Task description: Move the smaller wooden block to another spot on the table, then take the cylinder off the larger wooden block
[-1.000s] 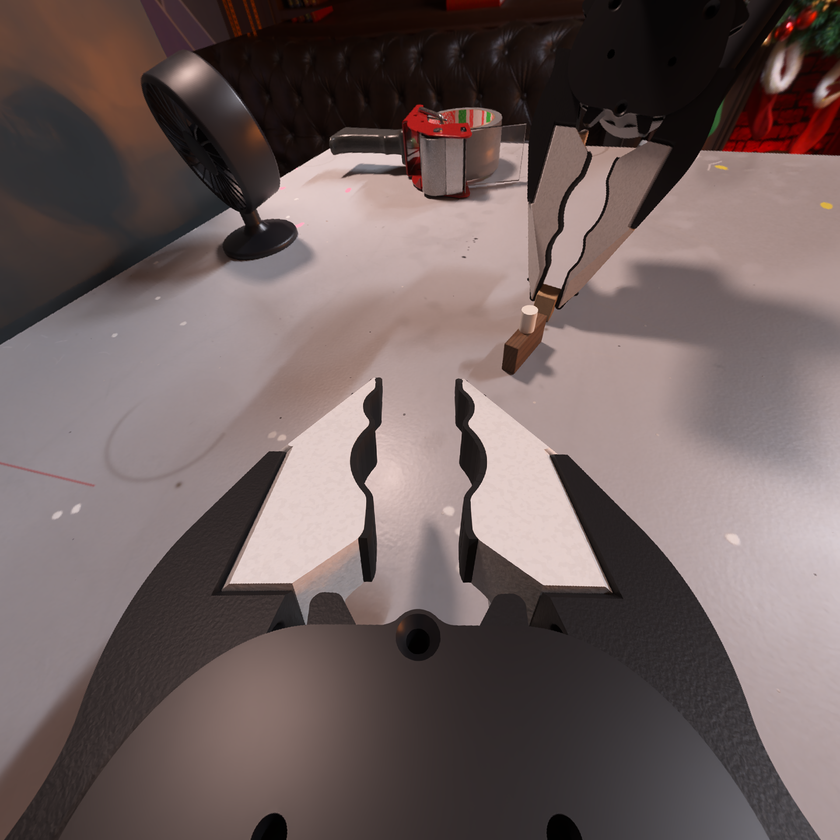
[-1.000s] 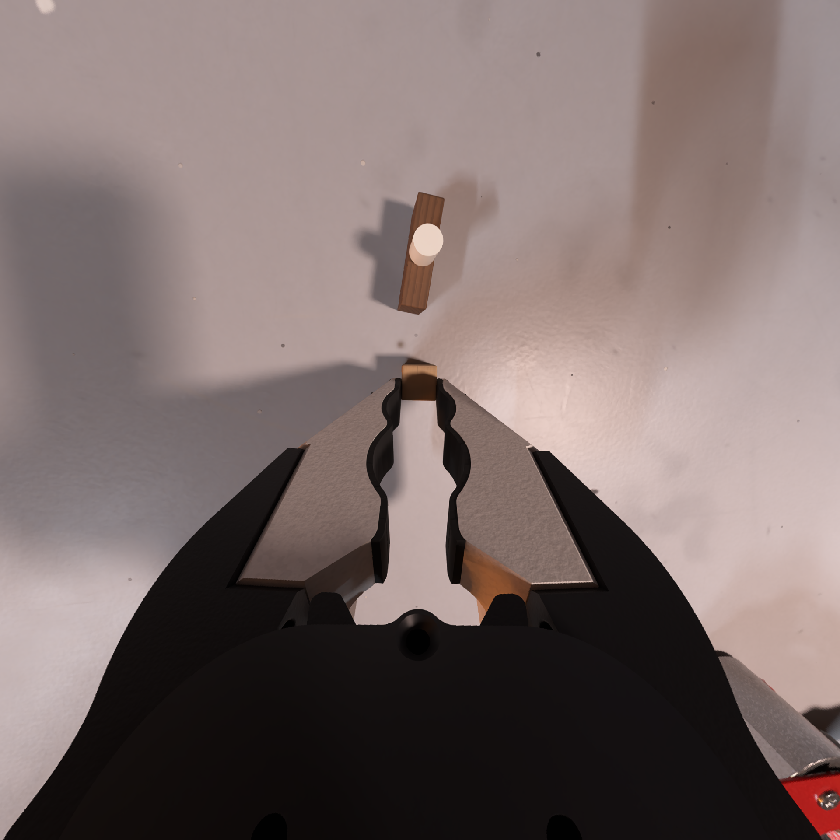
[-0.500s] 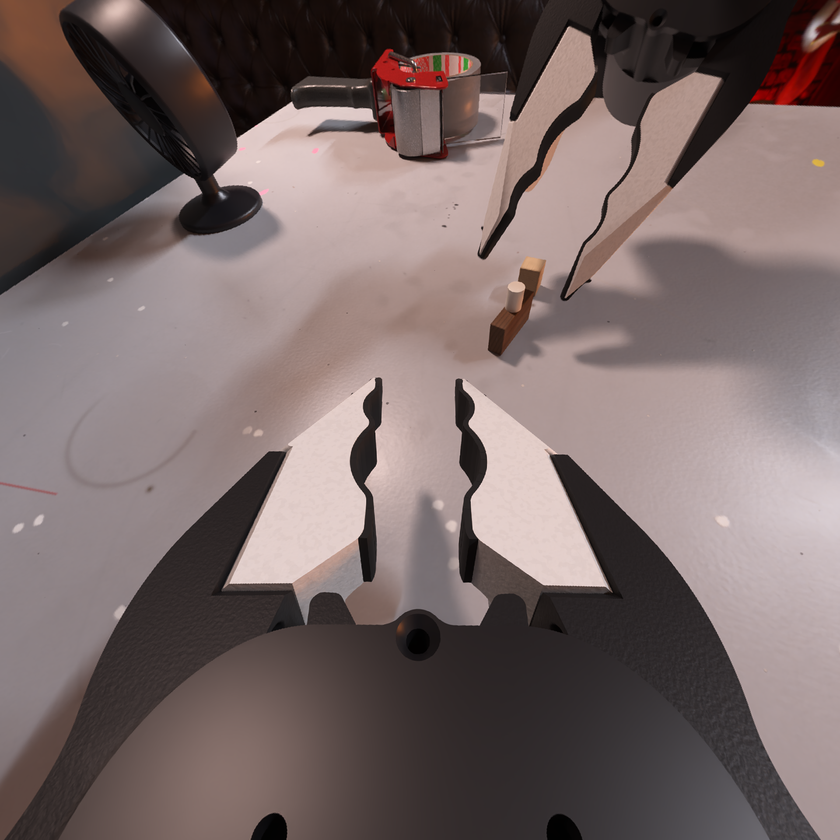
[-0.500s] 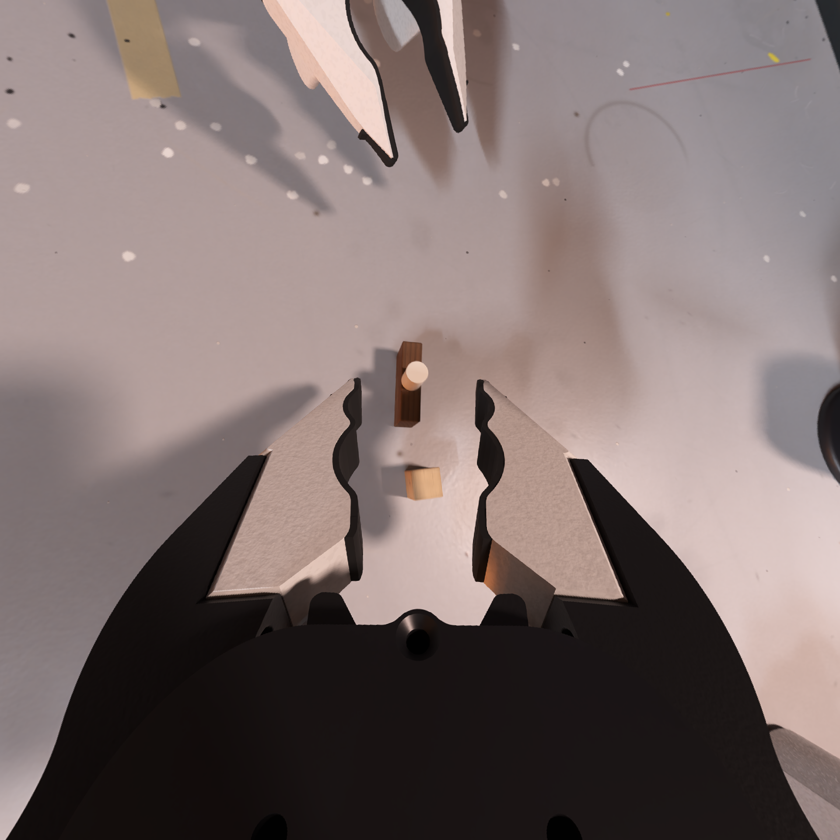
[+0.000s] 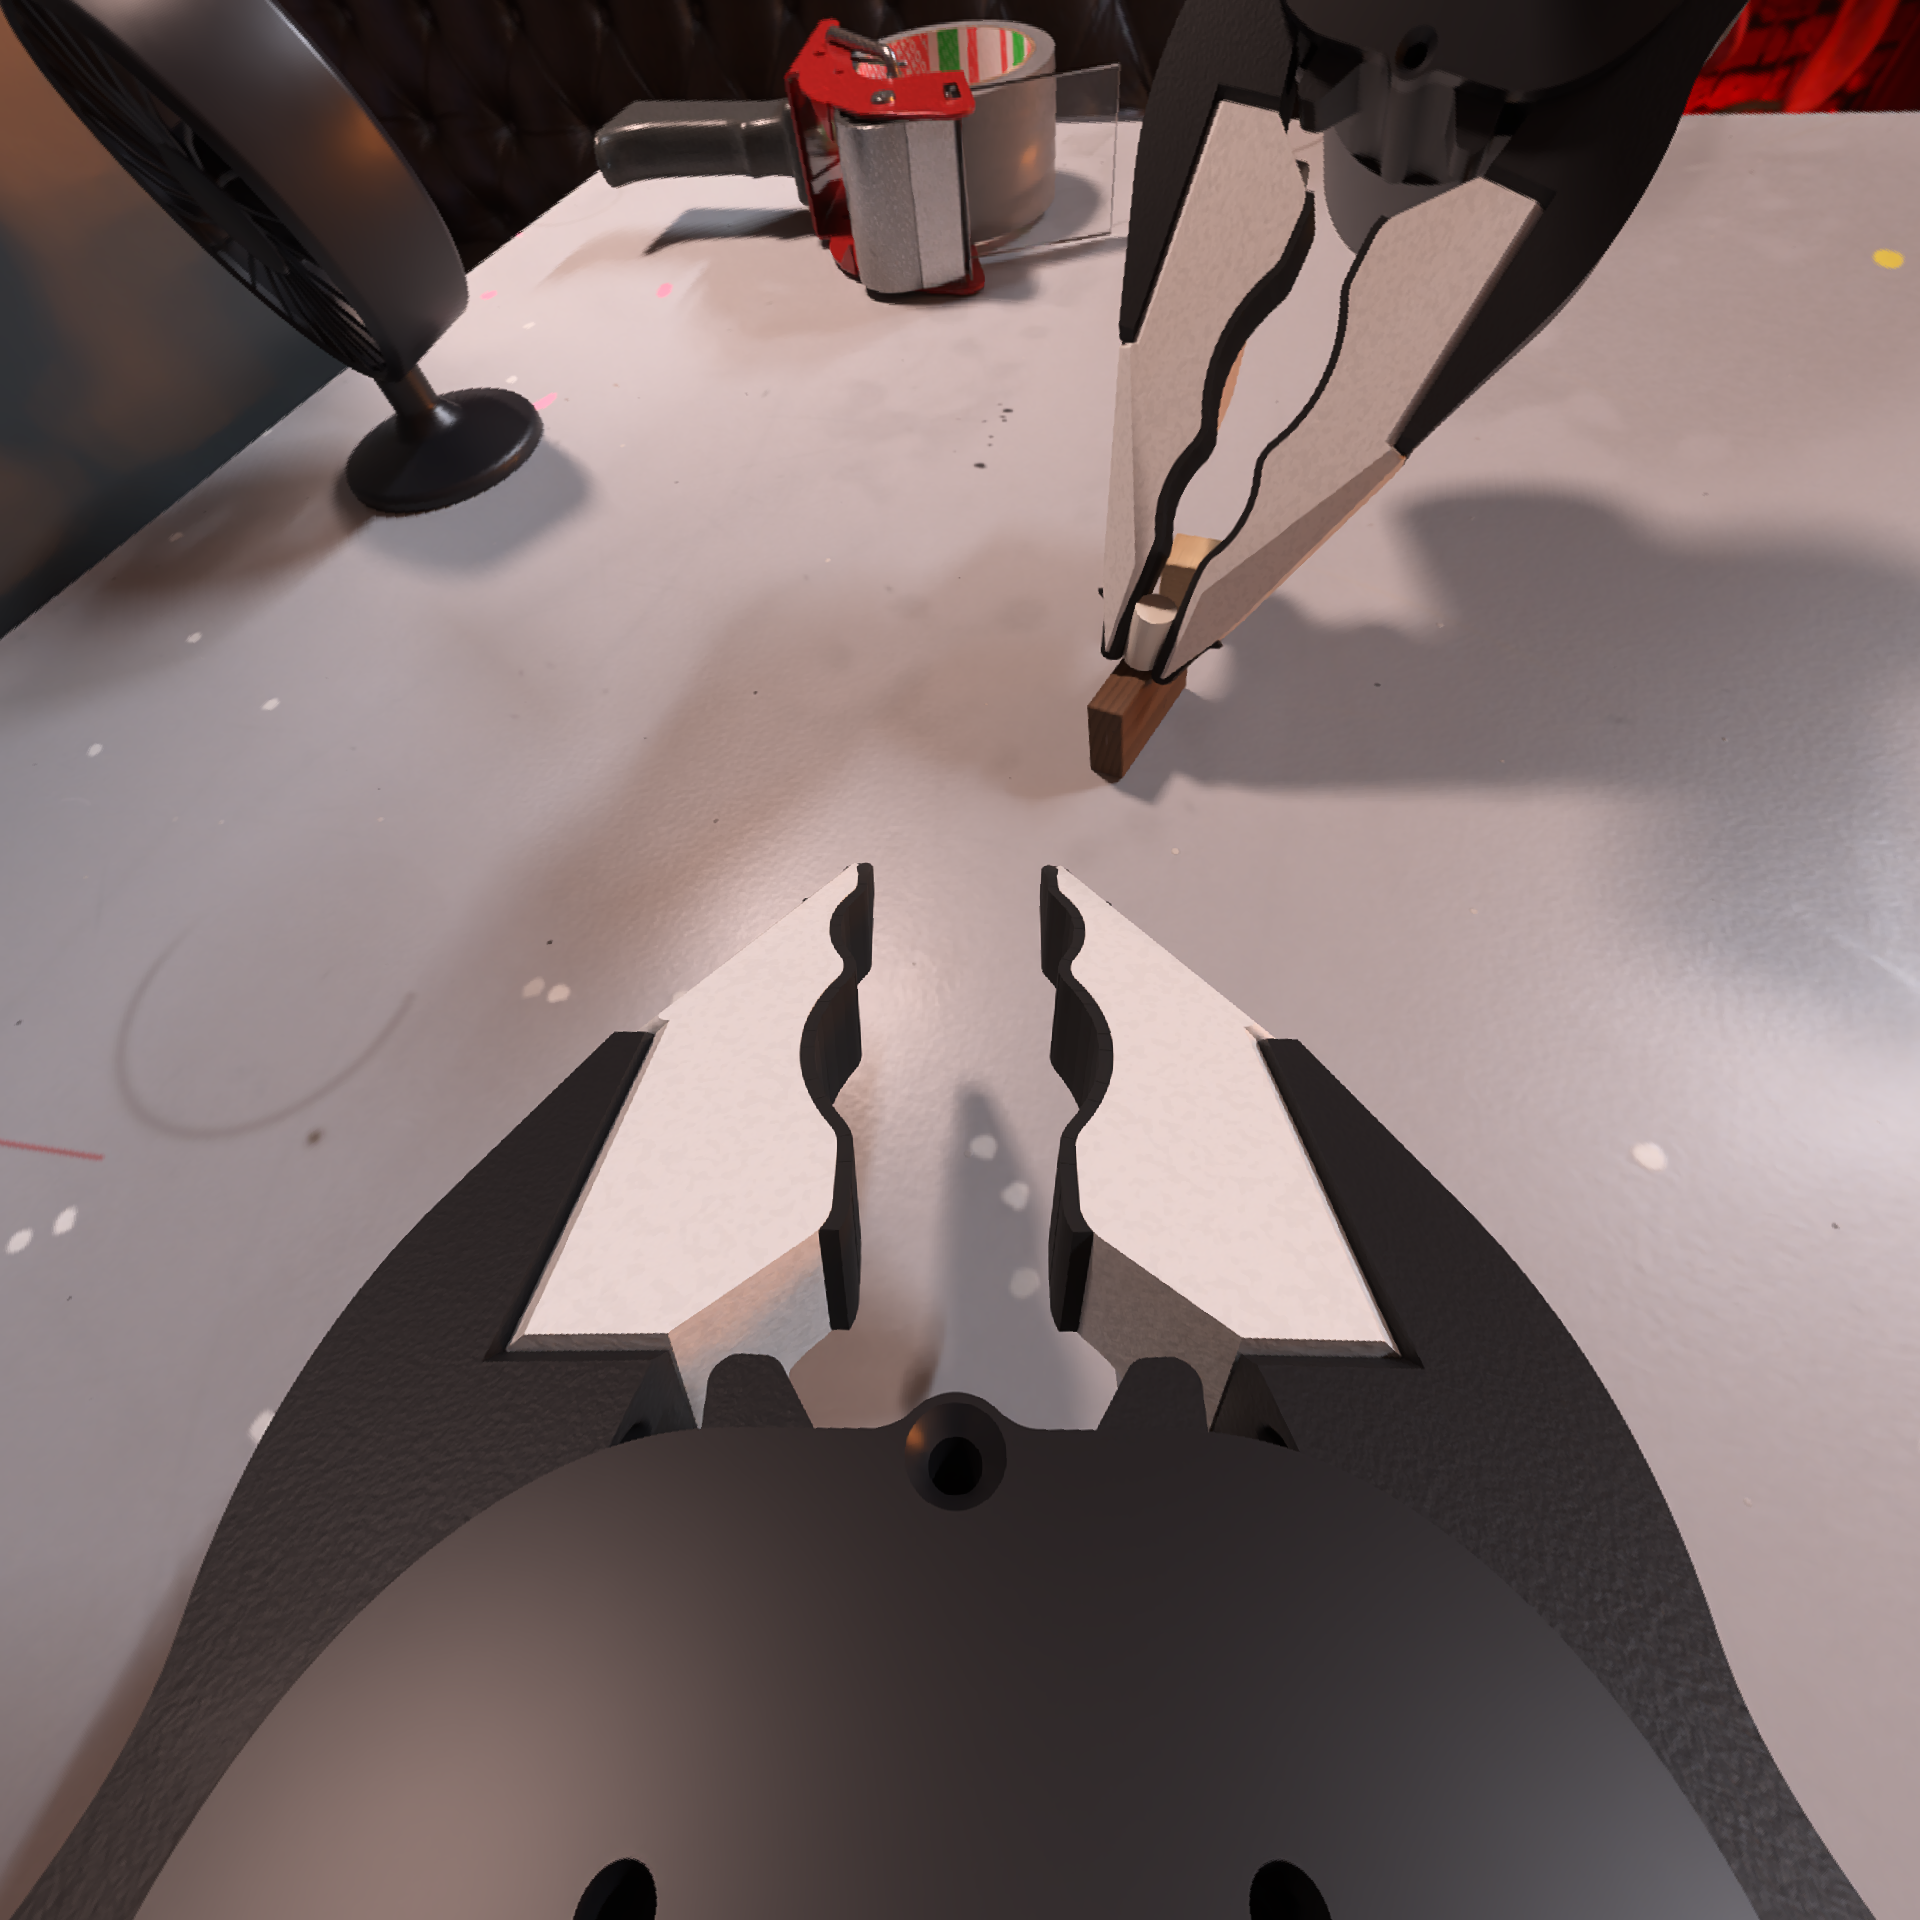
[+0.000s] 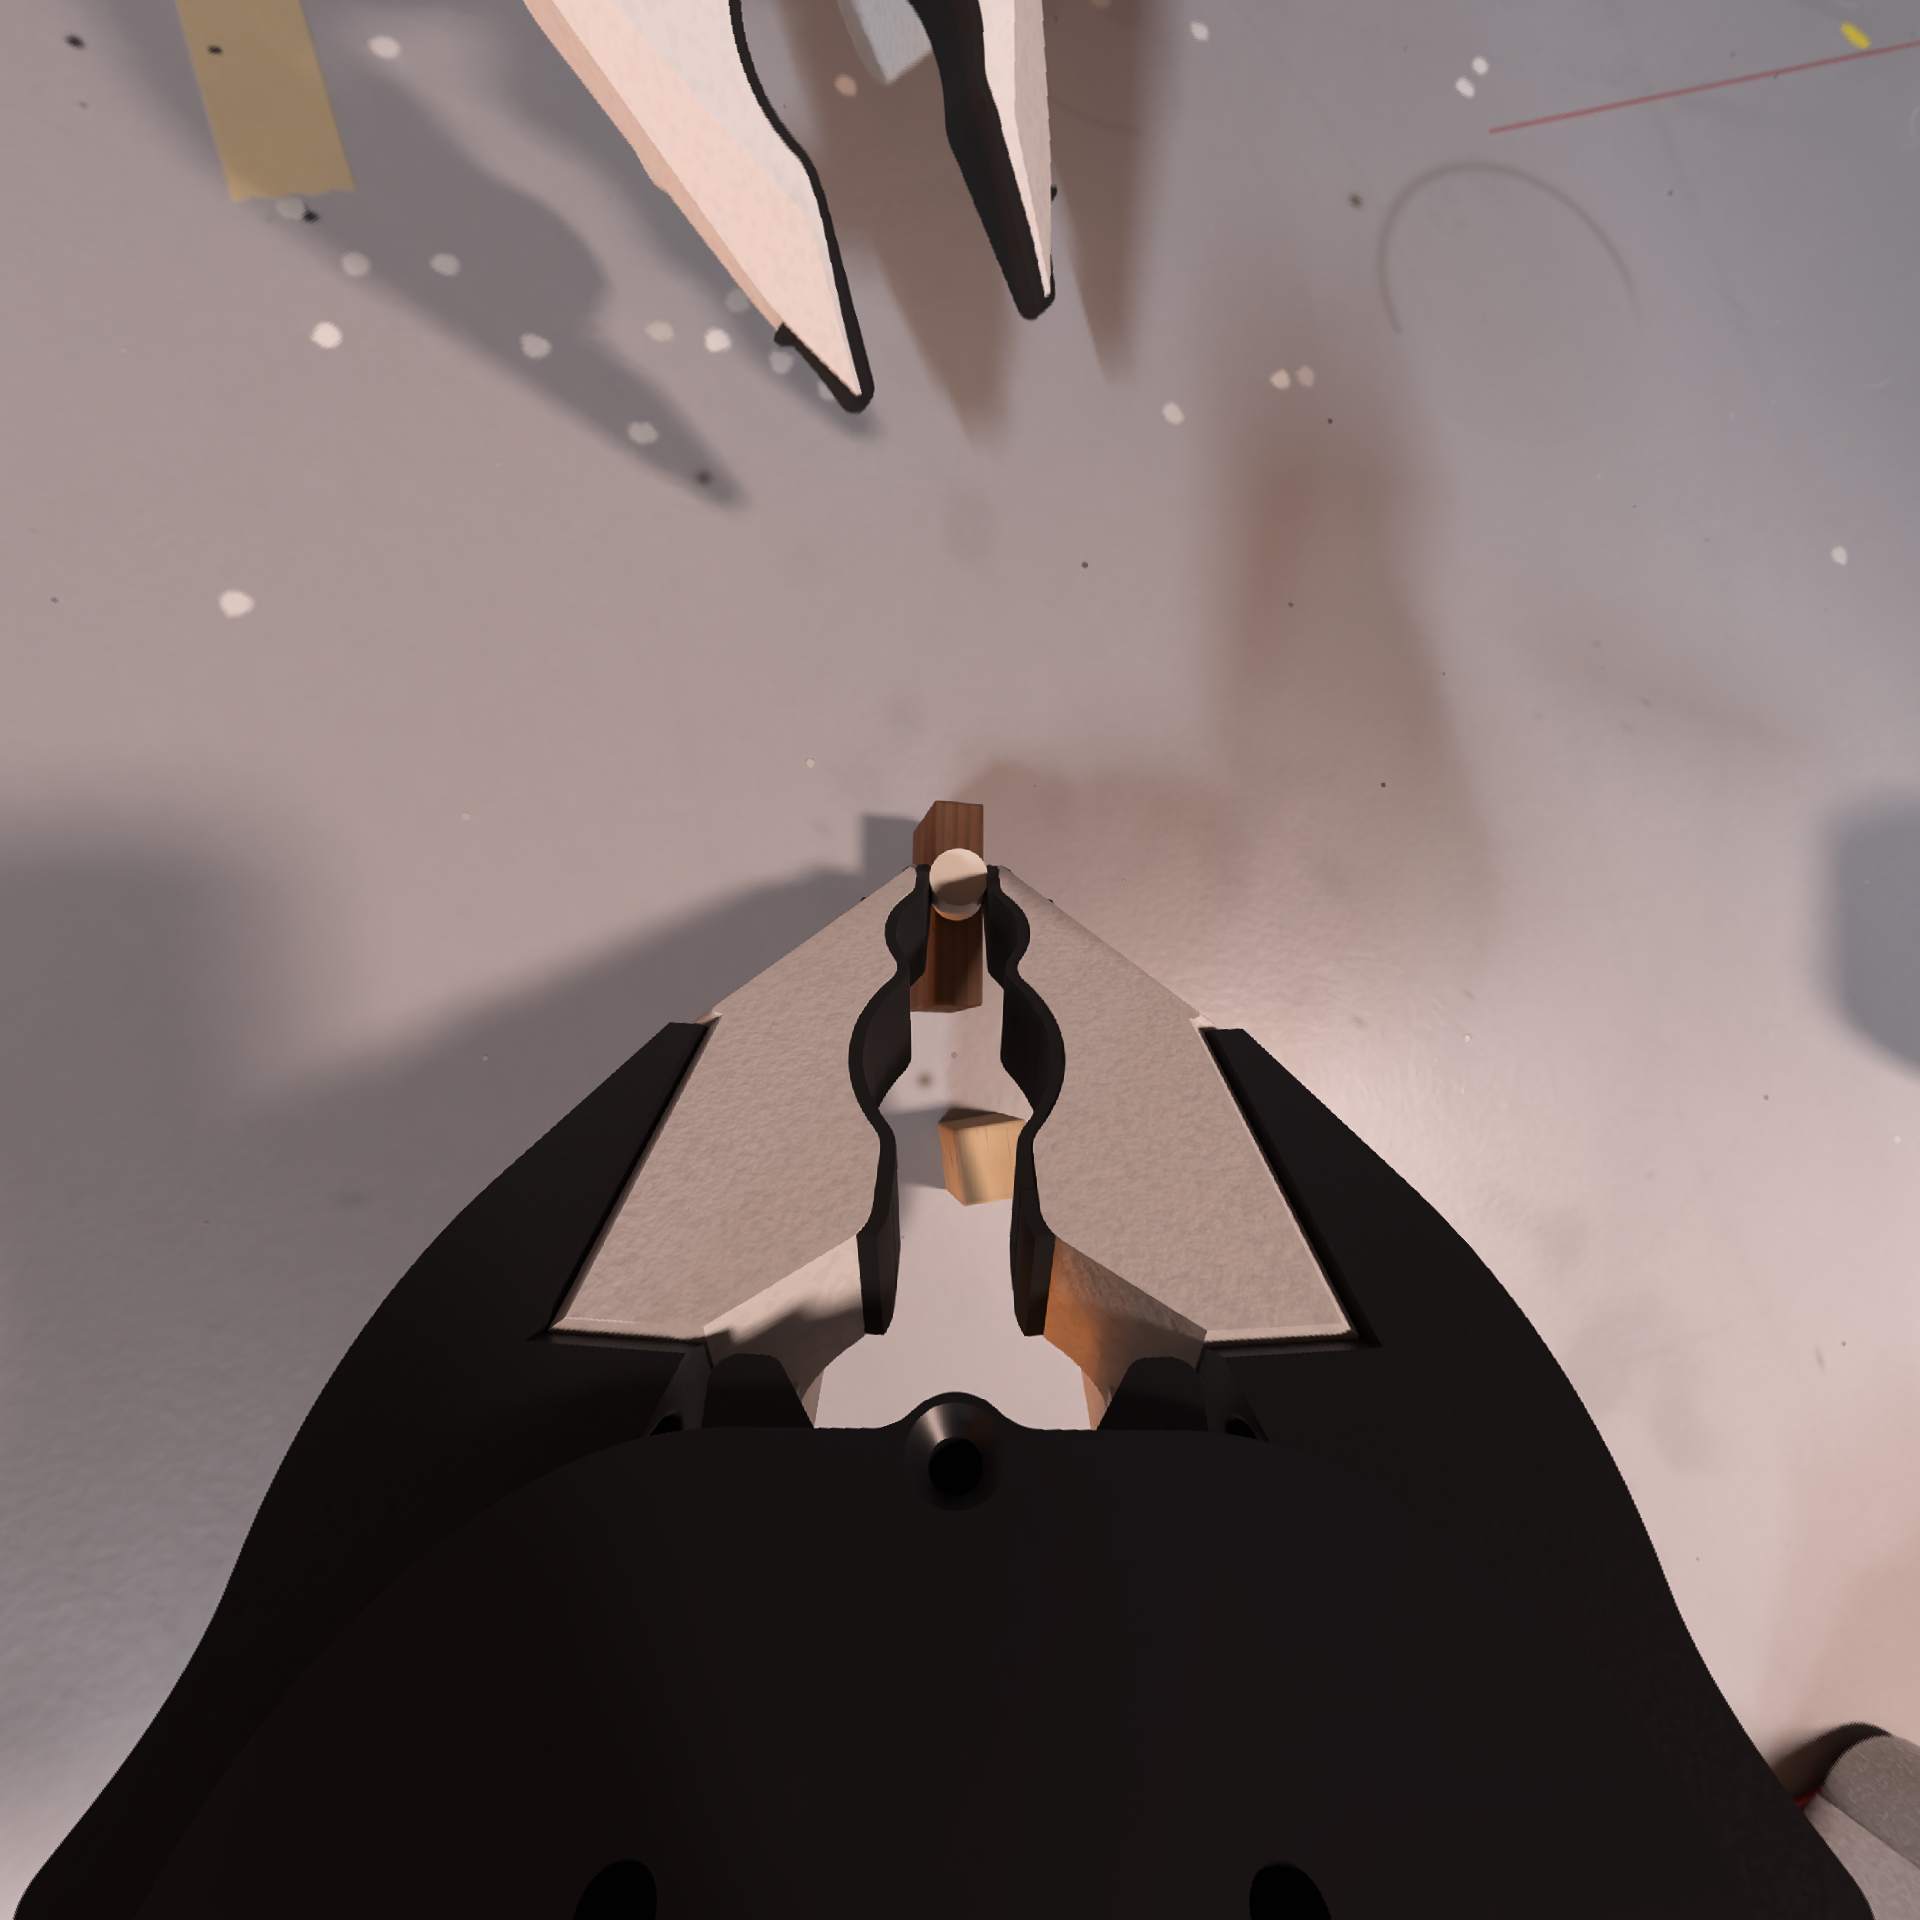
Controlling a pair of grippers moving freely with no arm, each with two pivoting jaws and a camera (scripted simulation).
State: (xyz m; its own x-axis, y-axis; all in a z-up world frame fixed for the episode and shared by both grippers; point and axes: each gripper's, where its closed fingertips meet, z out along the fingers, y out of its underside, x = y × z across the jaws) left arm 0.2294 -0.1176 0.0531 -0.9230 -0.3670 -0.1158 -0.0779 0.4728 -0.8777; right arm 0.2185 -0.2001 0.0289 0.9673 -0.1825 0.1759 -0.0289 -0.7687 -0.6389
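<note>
The cylinder (image 6: 956,881), pale and short, stands upright on the larger wooden block (image 6: 948,961), a dark brown bar that lies flat on the tabletop (image 6: 1558,935), just above the centre of the right wrist view. The right tool (image 6: 957,883) has its two tips closed on the cylinder from both sides; in the left wrist view the same tool (image 5: 1143,642) comes down from the upper right of the frame, and its tips hold the cylinder (image 5: 1151,631) just above the dark block (image 5: 1130,717). The cylinder seems to touch the block yet, so I judge that the lift is not begun.

The smaller wooden block (image 6: 979,1155), a light cube, rests on the tabletop a little below the dark block in the right wrist view, near it but apart, seen through the gap of the right tool. I judge that the first part of the task is probably done, though the pictures alone cannot prove from where the cube came. What is left is to raise the cylinder and put it down on the tabletop.

The left tool (image 5: 956,873) hovers low in the middle of its own view, its fingers parted and nothing between them, well apart from the blocks.

Further out, a tape dispenser (image 5: 914,156) stands at the upper centre and a black fan (image 5: 249,208) at the upper left.
</note>
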